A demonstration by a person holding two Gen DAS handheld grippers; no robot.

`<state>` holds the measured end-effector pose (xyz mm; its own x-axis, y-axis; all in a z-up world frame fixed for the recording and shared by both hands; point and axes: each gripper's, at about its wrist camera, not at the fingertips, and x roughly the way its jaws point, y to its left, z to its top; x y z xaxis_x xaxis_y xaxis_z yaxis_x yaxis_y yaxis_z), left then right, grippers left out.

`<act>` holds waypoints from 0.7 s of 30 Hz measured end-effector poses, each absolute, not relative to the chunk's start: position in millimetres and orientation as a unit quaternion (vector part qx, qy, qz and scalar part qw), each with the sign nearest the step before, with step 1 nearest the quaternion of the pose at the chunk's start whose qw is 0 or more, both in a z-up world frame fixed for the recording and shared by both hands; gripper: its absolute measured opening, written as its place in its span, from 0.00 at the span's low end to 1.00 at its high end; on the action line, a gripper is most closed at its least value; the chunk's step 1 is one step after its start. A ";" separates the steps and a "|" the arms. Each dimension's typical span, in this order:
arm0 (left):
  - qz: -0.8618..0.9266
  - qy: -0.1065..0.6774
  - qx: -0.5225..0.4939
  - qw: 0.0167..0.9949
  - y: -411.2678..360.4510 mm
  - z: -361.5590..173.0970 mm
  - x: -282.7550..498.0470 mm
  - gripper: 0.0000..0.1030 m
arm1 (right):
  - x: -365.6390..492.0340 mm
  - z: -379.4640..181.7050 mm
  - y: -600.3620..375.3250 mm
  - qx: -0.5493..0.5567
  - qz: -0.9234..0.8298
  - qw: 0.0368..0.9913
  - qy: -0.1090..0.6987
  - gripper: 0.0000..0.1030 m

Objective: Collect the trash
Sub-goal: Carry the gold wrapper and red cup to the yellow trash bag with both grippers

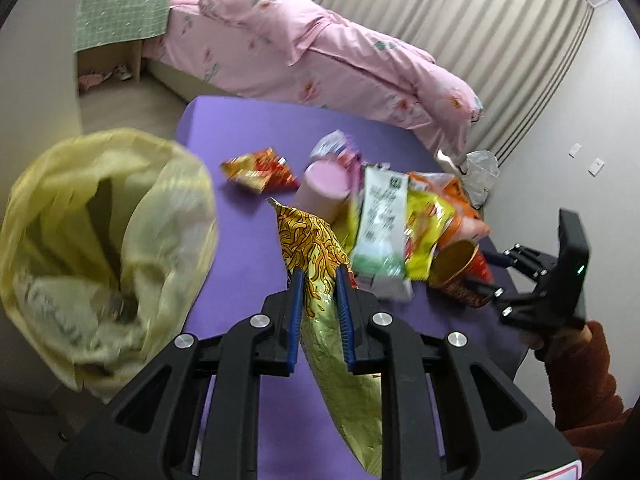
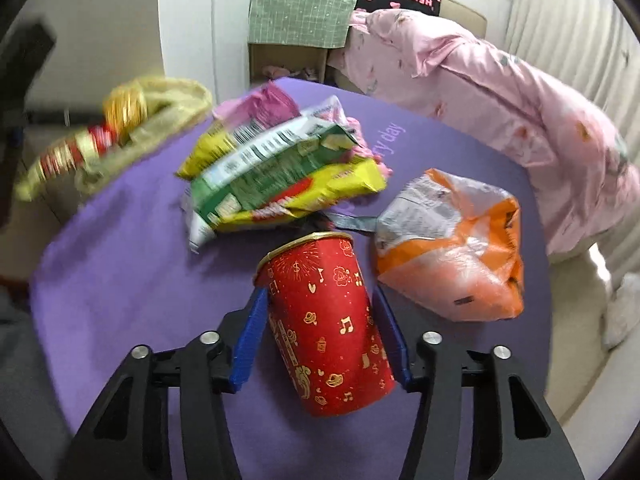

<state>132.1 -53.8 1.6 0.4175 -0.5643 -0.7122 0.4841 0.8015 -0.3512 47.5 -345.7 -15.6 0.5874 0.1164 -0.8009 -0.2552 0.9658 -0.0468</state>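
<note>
Carrying a gold noodle-print snack wrapper (image 1: pixel 320 256) clamped between its blue pads, the left gripper (image 1: pixel 318 280) travels toward the yellow trash bag (image 1: pixel 100 240), which gapes at nine o'clock of the purple mat (image 1: pixel 240 128). Next it must clear the bag's rim, then let go. The right gripper (image 2: pixel 320 312) straddles one red paper canister (image 2: pixel 324 328) lying on its side; whether its pads press yet cannot be told. Counted on the mat: one pink cup (image 1: pixel 320 192), one orange bag (image 2: pixel 452 248), roughly four flat wrappers, blurred.
</note>
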 end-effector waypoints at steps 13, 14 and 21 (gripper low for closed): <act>-0.249 0.354 -0.069 0.899 8.3 33.3 110.8 0.15 | 35.6 70.3 -299.7 -0.017 0.097 0.938 0.331 0.46; -0.233 0.346 -0.071 0.906 17.0 36.7 113.3 0.15 | 37.2 76.1 -295.3 -0.011 0.098 0.942 0.321 0.46; -0.145 0.312 -0.060 0.937 60.0 41.7 131.7 0.15 | 62.4 95.8 -249.0 -0.001 0.120 0.949 0.291 0.47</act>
